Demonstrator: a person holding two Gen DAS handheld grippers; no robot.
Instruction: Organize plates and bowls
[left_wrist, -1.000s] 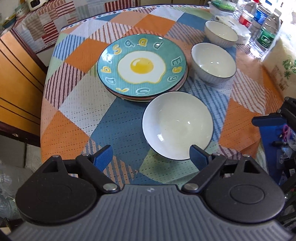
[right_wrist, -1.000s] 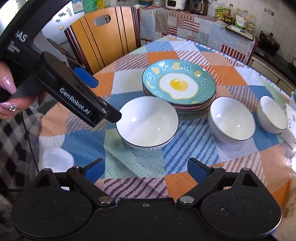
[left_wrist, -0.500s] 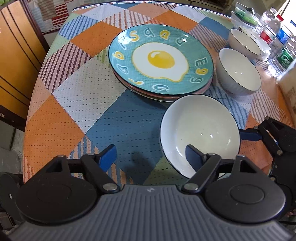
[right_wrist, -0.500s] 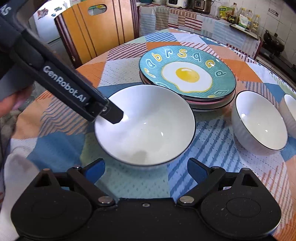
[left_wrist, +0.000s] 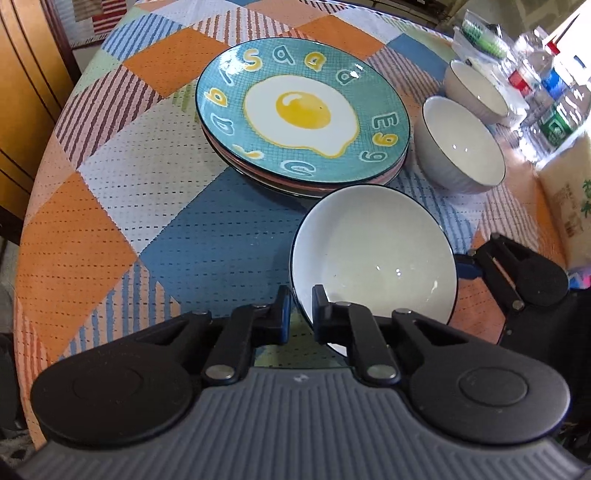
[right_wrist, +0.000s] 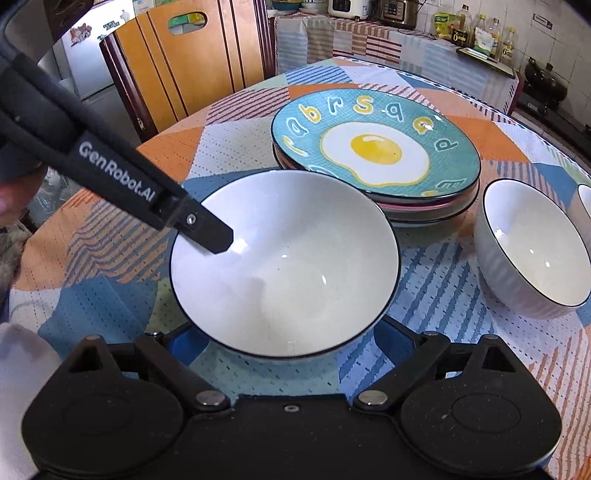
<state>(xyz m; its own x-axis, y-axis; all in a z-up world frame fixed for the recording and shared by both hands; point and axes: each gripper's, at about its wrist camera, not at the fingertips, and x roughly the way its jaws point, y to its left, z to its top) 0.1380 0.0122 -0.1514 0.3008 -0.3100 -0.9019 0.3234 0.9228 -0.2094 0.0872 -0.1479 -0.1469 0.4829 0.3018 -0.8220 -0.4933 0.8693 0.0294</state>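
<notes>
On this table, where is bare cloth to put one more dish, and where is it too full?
Free: the tablecloth left of the egg plate stack up to the table edge, and the blue patch before the stack, left of the wide bowl. Crowded: the right side, where two small bowls, water bottles and a bag stand close together.

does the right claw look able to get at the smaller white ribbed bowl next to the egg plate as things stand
Probably not directly: the right claw stands open astride the wide white bowl, whose rim the left claw pinches. The smaller ribbed bowl sits off to the side, otherwise unobstructed.
</notes>
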